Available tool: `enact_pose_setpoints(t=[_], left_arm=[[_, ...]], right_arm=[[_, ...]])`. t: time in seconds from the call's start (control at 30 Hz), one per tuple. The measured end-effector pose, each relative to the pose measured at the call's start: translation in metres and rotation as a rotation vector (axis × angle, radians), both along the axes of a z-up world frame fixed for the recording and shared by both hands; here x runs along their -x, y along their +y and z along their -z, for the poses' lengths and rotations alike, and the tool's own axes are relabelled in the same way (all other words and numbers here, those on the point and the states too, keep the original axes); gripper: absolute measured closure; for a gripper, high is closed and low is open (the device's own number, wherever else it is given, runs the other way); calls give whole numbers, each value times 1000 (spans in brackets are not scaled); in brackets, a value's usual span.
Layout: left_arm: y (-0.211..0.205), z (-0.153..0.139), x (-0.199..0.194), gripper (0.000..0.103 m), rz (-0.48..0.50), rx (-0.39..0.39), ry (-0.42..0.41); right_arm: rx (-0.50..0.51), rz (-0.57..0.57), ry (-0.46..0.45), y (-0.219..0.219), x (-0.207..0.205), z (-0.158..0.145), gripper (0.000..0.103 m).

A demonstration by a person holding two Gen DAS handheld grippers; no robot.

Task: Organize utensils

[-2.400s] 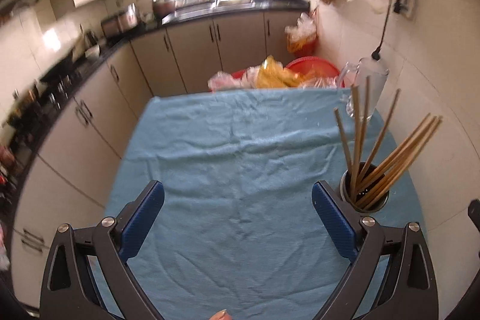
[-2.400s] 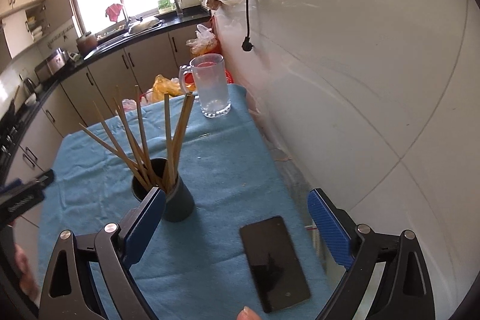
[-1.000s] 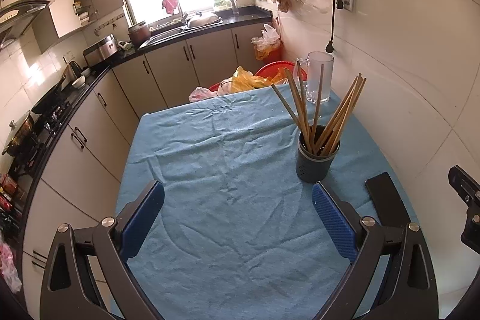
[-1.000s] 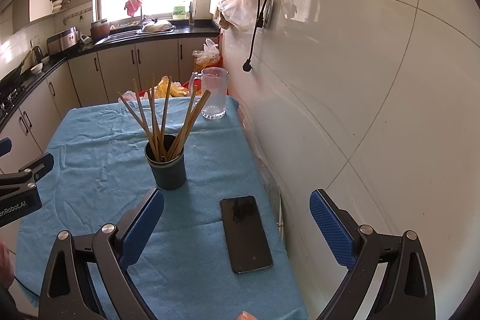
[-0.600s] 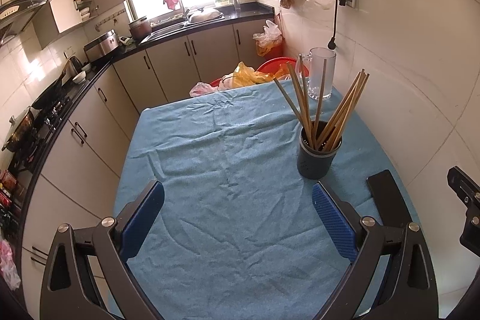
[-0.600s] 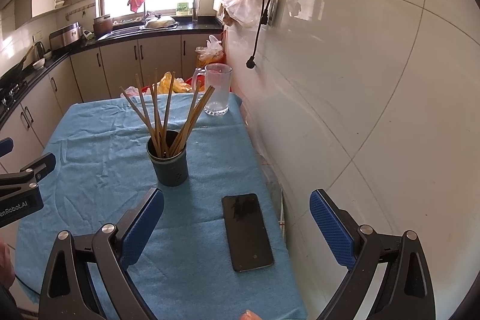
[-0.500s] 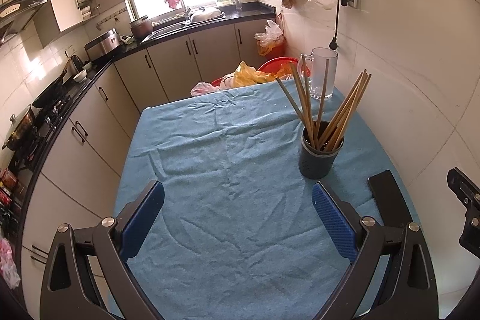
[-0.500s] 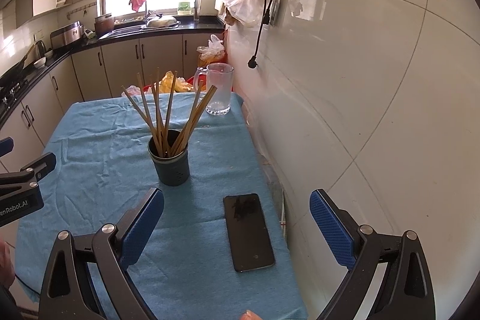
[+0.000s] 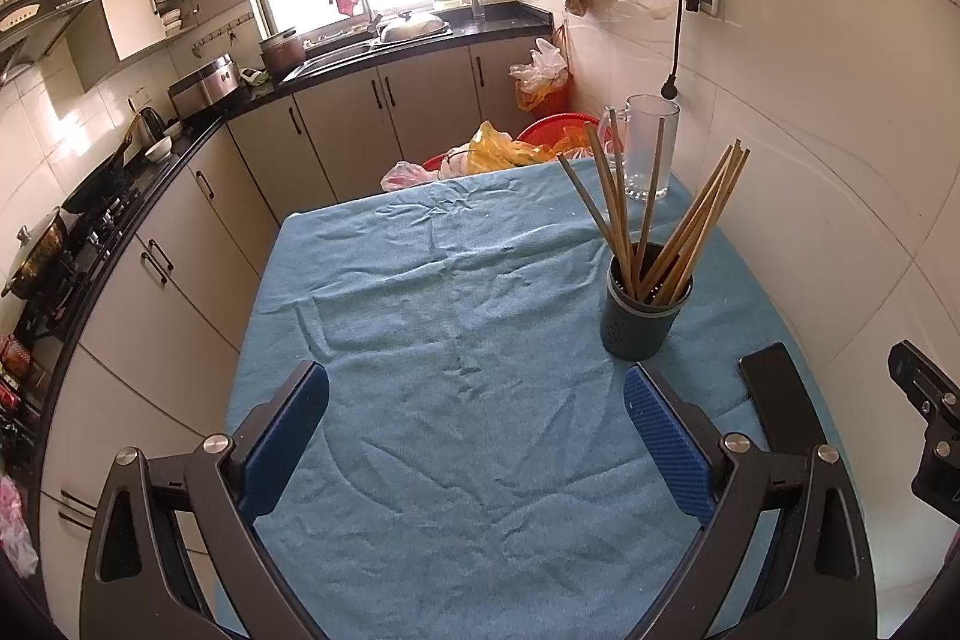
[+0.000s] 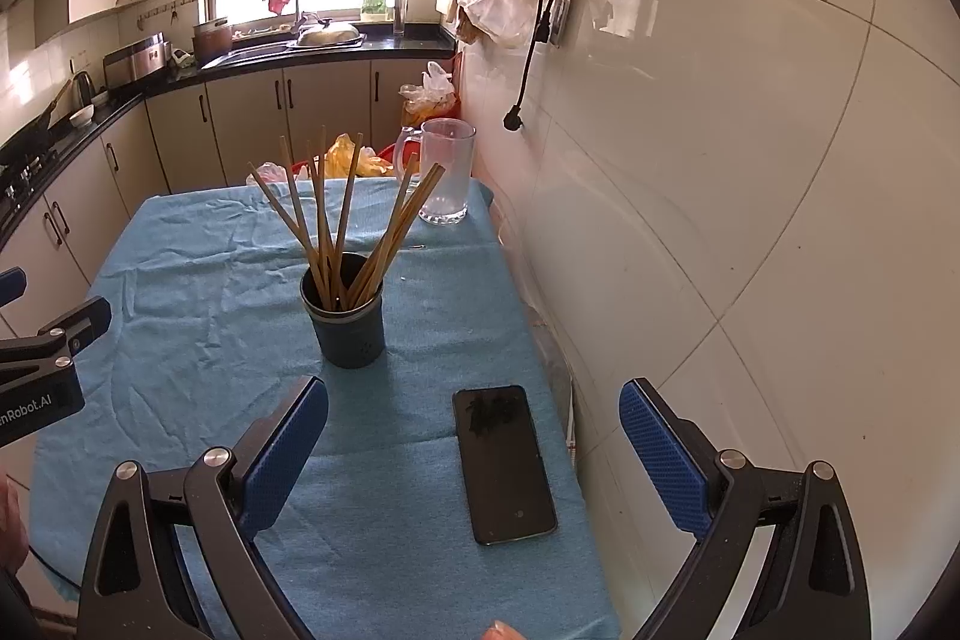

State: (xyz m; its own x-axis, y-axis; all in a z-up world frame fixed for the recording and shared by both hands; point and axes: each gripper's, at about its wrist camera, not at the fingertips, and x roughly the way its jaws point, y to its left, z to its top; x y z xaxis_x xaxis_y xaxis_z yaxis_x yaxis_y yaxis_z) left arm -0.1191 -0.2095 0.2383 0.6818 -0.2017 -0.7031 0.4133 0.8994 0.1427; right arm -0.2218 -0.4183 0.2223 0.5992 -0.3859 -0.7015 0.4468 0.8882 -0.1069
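Wooden chopsticks (image 10: 336, 226) in a matt dark plastic holder (image 10: 347, 328), on wrinkled blue terry cloth (image 9: 450, 400); a glossy black phone (image 10: 503, 460); a clear glass mug (image 10: 445, 172).

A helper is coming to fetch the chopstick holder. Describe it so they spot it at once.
On the blue cloth covering the table, look toward the tiled wall side. Between the clear glass mug and the flat black phone stands the chopstick holder, a dark round cup, the only thing bristling with wooden chopsticks.
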Motion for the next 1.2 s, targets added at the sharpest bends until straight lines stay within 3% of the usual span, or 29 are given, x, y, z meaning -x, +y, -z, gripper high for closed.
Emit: enact_pose_setpoints(t=[1.2], left_arm=[[-3, 5, -11, 5, -8, -1, 6]], right_arm=[[0, -20, 15, 0, -9, 2, 3]])
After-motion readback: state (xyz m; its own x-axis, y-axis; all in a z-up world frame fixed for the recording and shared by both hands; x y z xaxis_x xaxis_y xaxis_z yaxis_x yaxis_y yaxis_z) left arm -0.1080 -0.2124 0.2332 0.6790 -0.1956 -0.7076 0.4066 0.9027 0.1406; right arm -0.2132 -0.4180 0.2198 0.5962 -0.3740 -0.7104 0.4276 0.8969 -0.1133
